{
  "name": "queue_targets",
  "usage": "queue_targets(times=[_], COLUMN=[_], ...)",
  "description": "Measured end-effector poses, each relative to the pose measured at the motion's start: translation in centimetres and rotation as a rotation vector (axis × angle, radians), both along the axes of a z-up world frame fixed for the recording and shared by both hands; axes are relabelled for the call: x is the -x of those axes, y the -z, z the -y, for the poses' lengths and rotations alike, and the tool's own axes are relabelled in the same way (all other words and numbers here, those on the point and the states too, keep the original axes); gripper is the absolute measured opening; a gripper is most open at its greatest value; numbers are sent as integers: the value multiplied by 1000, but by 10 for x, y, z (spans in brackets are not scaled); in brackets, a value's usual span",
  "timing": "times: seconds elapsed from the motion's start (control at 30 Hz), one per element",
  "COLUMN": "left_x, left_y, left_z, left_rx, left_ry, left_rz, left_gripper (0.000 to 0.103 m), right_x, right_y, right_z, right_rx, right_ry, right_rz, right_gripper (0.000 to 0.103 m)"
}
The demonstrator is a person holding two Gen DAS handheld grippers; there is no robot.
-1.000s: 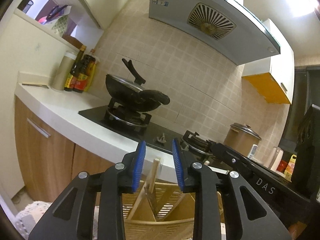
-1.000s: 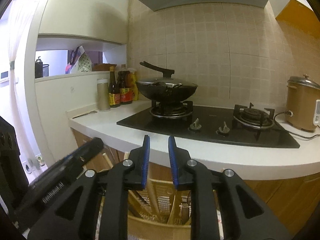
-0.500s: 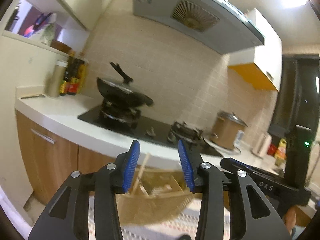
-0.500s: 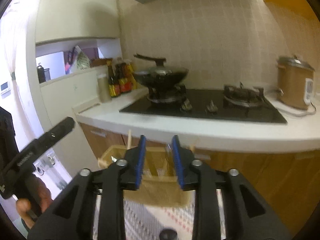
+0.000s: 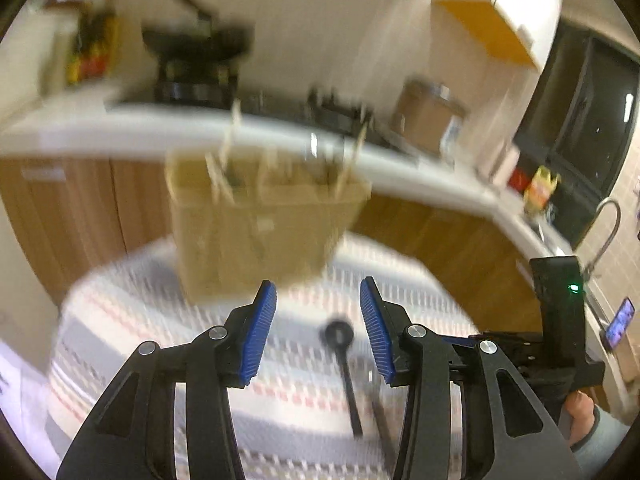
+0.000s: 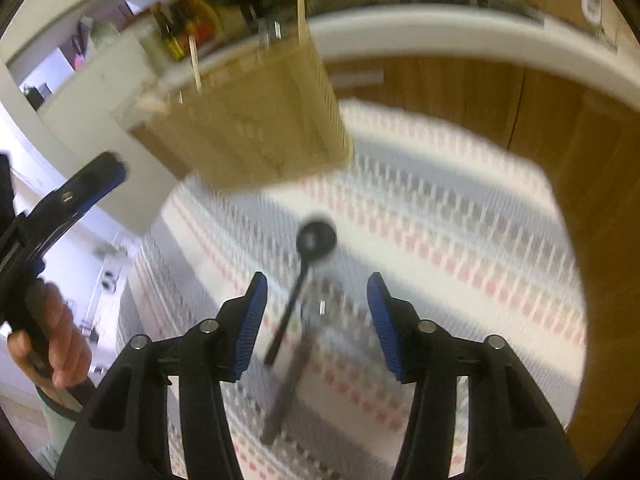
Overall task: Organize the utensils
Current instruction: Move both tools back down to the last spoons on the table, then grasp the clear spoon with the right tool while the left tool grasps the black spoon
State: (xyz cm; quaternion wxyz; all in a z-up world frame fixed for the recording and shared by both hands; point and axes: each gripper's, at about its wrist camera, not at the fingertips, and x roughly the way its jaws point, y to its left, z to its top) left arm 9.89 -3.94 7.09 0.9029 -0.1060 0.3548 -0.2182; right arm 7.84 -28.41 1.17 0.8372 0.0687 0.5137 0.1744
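Observation:
A tan utensil holder (image 5: 260,224) with wooden utensils standing in it sits at the far side of a patterned tablecloth (image 5: 160,320); it also shows in the right wrist view (image 6: 256,120). A black spoon (image 5: 344,364) lies on the cloth with a second dark utensil (image 5: 380,412) beside it. In the right wrist view the black spoon (image 6: 300,276) and the other utensil (image 6: 288,384) lie between the fingers' line of sight. My left gripper (image 5: 318,320) is open and empty above the cloth. My right gripper (image 6: 316,312) is open and empty above the spoon. Both views are motion-blurred.
A white countertop (image 5: 120,128) with a stove and black wok (image 5: 196,40) runs behind the table over wooden cabinets (image 6: 460,92). A brown cooker pot (image 5: 428,116) stands at the right. The other gripper shows at each view's edge (image 5: 560,320) (image 6: 60,208).
Both grippers have tilted down from the stove toward the table and opened wider. The holder now sits farther off, and the black spoon and second utensil have come into view.

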Motion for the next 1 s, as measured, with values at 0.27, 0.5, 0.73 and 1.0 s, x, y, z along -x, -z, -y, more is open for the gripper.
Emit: queue_targets(times=[0.27,0.5,0.73,1.0], left_x=[-33,-46,-55,-55], left_y=[72,97,104,104], left_z=[27,59,87,105], left_rx=[-33,-123,-197,-266], left_ry=[112,120,123,110], left_rz=[-302,-324,-321,-290], left_gripper=[41,41,36,36], right_x=[26,45,63,72], right_y=[38,47,53,50], right_z=[-23,-41,-66,-37], right_rx=[74,147,293,283], right_ry=[2,35,9,90], right_rz=[-50,30,136,140], right_gripper=[34,29,20,10])
